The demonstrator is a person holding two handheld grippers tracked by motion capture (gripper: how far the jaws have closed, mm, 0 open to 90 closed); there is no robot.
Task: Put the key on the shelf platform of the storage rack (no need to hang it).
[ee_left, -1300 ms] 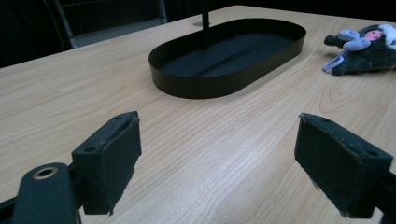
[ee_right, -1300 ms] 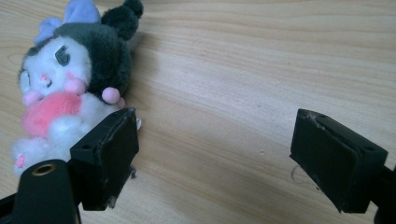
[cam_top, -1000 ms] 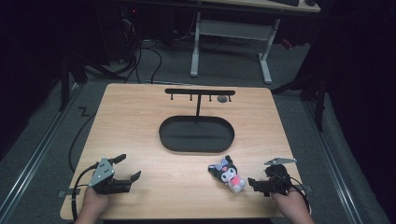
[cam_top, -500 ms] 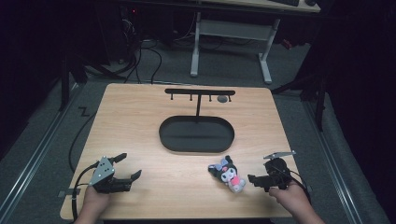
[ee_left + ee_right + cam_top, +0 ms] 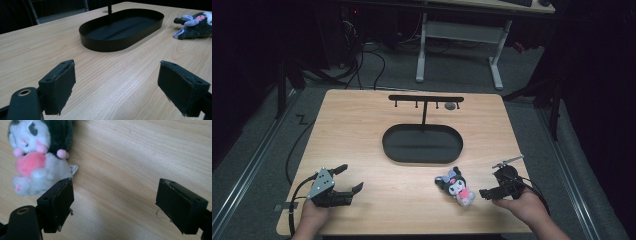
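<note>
A small plush toy (image 5: 455, 186) with a black hood, white face and pink heart lies on the wooden table (image 5: 362, 130) near its front right. My right gripper (image 5: 492, 182) sits just right of it, open and apart from it. In the right gripper view the plush toy (image 5: 40, 152) lies at the upper left, beyond the left pad, and the open right gripper (image 5: 115, 200) has bare wood between its pads. My left gripper (image 5: 350, 178) rests open at the front left. Its own view has the left gripper (image 5: 117, 85) open over bare wood, the plush toy (image 5: 197, 22) far right.
A black oval tray (image 5: 422, 155) sits mid-table, with a T-shaped hook rack (image 5: 426, 99) rising from its far side. A small grey item (image 5: 451, 106) hangs on the rack. The tray (image 5: 100, 45) lies ahead of the left gripper. Table legs and cables stand on the floor beyond.
My right gripper has shifted a little left toward the plush toy and turned slightly. The left gripper and the toy have stayed put.
</note>
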